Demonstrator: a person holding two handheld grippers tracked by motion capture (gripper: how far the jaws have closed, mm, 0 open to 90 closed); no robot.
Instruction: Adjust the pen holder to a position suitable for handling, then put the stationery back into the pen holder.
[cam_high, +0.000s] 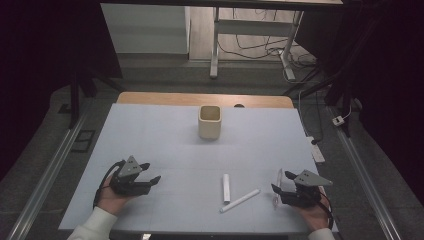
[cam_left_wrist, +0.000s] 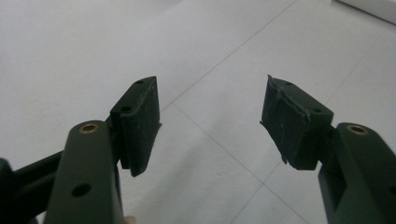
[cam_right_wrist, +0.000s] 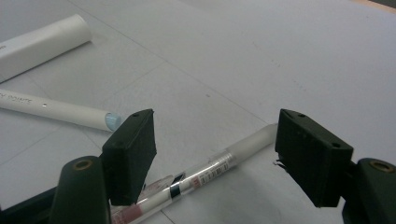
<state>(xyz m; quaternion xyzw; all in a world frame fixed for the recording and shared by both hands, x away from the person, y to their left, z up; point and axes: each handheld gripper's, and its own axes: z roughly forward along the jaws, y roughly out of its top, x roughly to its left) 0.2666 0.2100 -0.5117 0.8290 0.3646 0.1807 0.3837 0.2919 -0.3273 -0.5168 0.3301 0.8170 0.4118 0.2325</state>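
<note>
Three pens: clear-barrelled pen (cam_right_wrist: 219, 163), slim white marker (cam_high: 240, 200), short white tube (cam_high: 226, 187).
Clear pen: lower right of high view, between right gripper (cam_right_wrist: 215, 158) jaws, long axis crossing them aslant.
Right gripper: open, untouched.
Left gripper (cam_left_wrist: 210, 123): open, empty, lower left.
One cup: beige square cup (cam_high: 209, 122), upper centre.

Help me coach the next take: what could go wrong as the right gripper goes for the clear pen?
The clear pen lies slantwise between the open right gripper, so closing pads may roll it away. Two white markers lie close beside it and could get knocked. The cup stands far across the table, a long carry.
</note>
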